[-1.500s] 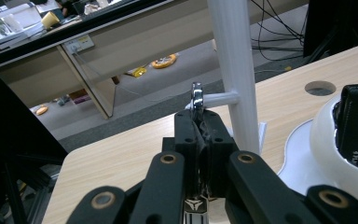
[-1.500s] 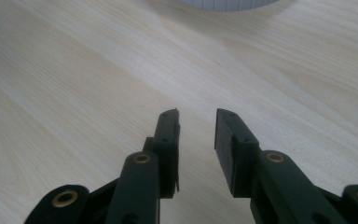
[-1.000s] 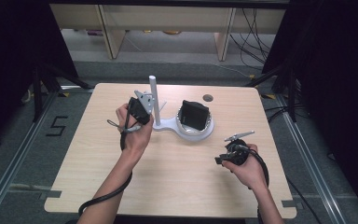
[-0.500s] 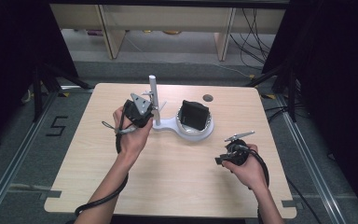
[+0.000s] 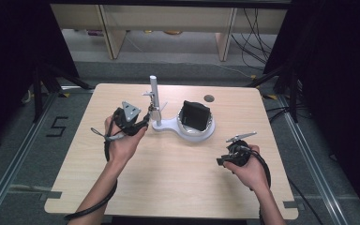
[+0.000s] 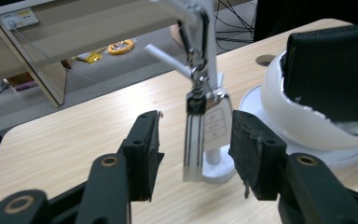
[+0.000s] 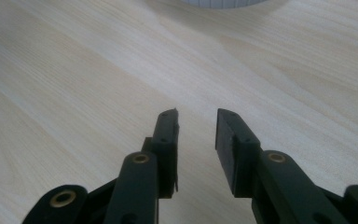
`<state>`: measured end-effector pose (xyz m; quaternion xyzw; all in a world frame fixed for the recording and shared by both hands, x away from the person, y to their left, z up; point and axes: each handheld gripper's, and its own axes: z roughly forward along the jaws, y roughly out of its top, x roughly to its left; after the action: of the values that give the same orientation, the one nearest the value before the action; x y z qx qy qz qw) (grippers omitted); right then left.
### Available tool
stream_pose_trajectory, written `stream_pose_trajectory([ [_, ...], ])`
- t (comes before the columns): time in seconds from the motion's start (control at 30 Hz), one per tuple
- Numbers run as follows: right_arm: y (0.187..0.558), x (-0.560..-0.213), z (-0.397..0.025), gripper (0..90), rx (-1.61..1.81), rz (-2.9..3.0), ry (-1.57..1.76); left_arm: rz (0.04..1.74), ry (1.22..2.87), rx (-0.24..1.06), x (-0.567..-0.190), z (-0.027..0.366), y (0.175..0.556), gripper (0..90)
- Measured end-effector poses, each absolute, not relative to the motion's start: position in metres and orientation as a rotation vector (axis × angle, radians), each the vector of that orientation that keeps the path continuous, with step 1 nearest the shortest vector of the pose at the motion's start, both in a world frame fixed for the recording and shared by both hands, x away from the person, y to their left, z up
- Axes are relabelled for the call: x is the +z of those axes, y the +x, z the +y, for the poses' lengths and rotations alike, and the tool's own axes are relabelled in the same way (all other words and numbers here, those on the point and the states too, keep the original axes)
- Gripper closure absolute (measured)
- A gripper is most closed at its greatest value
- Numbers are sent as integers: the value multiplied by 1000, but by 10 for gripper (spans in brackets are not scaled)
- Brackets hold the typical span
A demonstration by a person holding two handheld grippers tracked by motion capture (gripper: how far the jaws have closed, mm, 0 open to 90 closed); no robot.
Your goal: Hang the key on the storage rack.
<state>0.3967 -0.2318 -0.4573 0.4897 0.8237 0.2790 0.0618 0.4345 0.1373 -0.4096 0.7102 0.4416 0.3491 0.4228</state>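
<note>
A silver key fob hangs by a clip from the hook of a white stand near the table's far middle. My left gripper is open, one jaw on each side of the fob with a gap to both pads. In the high view the left gripper sits just left of the stand's post, where the key fob dangles. My right gripper is open with a narrow gap and nothing in it, low over bare wood. From above, the right gripper is at the front right.
The stand's base joins a white round dish holding a black pouch, which looms at the right in the left gripper view as black pouch. A cable hole lies behind it. Shelving and cables stand beyond the table's far edge.
My left gripper has drifted slightly left and toward the person, staying by the hanging fob. The right gripper has not moved.
</note>
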Motion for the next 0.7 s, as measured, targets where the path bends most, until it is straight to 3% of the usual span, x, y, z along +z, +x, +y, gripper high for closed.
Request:
stream_pose_trajectory([
  [0.37, 399, -464, -234, 690, 833, 2491, 1484, 1074, 1772, 826, -460, 181, 402, 401],
  [0.7, 399, -467, -233, 668, 838, 2482, 1467, 1081, 1720, 833, -502, 205, 376, 386],
])
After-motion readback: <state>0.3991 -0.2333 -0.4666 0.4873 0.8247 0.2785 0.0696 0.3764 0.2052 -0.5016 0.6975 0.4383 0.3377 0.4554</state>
